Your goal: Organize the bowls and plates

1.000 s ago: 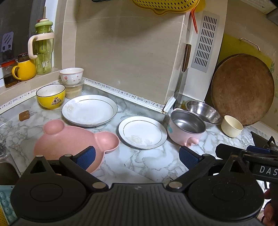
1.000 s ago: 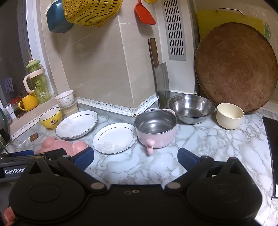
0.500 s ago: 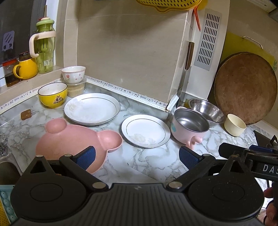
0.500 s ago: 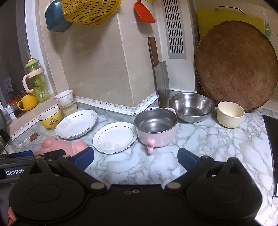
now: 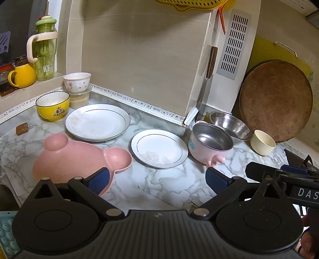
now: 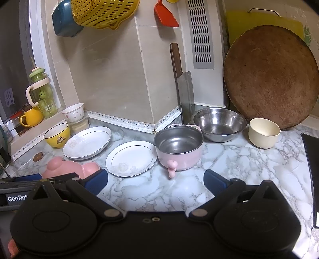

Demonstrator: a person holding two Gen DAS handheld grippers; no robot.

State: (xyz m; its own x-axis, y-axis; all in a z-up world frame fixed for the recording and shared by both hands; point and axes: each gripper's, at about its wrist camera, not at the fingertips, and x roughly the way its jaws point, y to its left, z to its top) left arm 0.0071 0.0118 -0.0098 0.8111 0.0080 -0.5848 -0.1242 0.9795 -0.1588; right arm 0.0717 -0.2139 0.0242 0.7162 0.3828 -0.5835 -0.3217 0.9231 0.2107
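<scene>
On the marble counter lie a large white plate (image 5: 97,122), a small white plate (image 5: 159,147), a pink bear-shaped plate (image 5: 79,157), a yellow bowl (image 5: 52,105), a flowered white bowl (image 5: 77,82) on a jar, a pink steel-lined pot (image 5: 211,142), a steel bowl (image 5: 230,124) and a cream cup (image 5: 262,141). My left gripper (image 5: 157,179) is open and empty, above the counter in front of the small plate. My right gripper (image 6: 155,182) is open and empty, in front of the pink pot (image 6: 179,147) and small plate (image 6: 131,157).
A cleaver (image 6: 183,87) and a round wooden board (image 6: 271,83) lean on the back wall. A green bottle (image 5: 44,49) and yellow mug (image 5: 24,75) stand on the left ledge. A black stove edge (image 6: 313,169) is at right. A yellow colander (image 6: 103,12) hangs above.
Both grippers have drifted slightly; the left view has shifted a little so the dishes sit slightly further right. Both stay open and nothing on the counter moved.
</scene>
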